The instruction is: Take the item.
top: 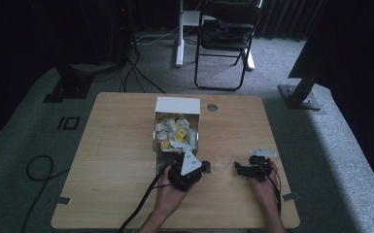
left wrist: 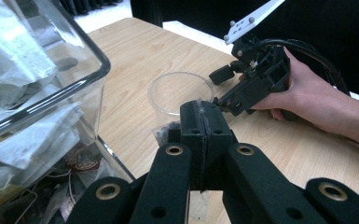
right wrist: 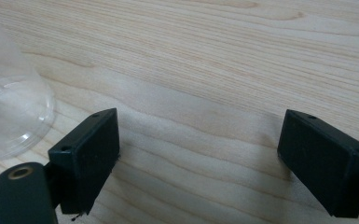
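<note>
My left gripper (top: 205, 168) sits toward the near edge of the wooden table (top: 121, 141), just in front of the clear box (top: 176, 130). In the left gripper view its two jaws are pressed together (left wrist: 200, 122); a thin, pale sliver shows along the seam between them, and I cannot tell what it is. A small dark packet (left wrist: 164, 133) lies on the table just past the jaw tips, touching the base of the clear plastic cup (left wrist: 181, 93).

The cup (top: 222, 158) stands upright and looks empty, between my two grippers, nearer the near edge than the far one and right of the table's centre.

My right gripper (top: 238, 168) is held low over the table on the cup's right. In the right gripper view its jaws stand wide apart (right wrist: 198, 158) with bare wood between them, gripping nothing; the cup's wall (right wrist: 9, 112) is just beside the jaw on that view's left side. The left gripper view shows my right hand (left wrist: 307, 95) wrapped around that gripper's body.

The clear box stands near the table's middle, its white lid (top: 178, 104) raised at the far side, and is packed with white and yellow sachets (top: 175, 131). A folding chair (top: 226, 36) stands on the floor beyond the far edge.
</note>
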Motion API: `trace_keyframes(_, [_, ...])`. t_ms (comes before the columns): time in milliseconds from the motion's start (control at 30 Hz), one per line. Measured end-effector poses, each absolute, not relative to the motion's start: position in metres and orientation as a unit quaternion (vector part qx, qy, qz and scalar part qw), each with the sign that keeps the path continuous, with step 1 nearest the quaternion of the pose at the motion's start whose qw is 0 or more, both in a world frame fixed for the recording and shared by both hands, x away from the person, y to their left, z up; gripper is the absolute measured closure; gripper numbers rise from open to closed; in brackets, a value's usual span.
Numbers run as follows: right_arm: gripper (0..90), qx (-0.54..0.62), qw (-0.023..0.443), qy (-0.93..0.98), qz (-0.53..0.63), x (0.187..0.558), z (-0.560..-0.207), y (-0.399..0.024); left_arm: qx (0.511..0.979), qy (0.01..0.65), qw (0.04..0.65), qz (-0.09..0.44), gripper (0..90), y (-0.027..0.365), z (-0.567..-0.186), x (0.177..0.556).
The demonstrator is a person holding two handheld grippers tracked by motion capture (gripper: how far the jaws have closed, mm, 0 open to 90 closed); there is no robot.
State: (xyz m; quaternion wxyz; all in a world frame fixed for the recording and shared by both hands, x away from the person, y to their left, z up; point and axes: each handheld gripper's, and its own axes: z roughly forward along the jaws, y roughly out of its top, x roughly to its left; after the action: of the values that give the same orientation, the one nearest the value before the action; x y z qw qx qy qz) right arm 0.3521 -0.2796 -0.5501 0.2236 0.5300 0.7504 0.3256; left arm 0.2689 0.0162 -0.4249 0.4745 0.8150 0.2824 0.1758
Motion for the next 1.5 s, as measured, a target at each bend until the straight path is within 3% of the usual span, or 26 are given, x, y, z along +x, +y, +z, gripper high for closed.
trace_keyframes(1500, [12.4,0.530,0.224,0.750,0.326,0.352,-0.550,-0.280,0.818,0.264,0.477,0.180,90.0,-0.023,-0.418,0.284])
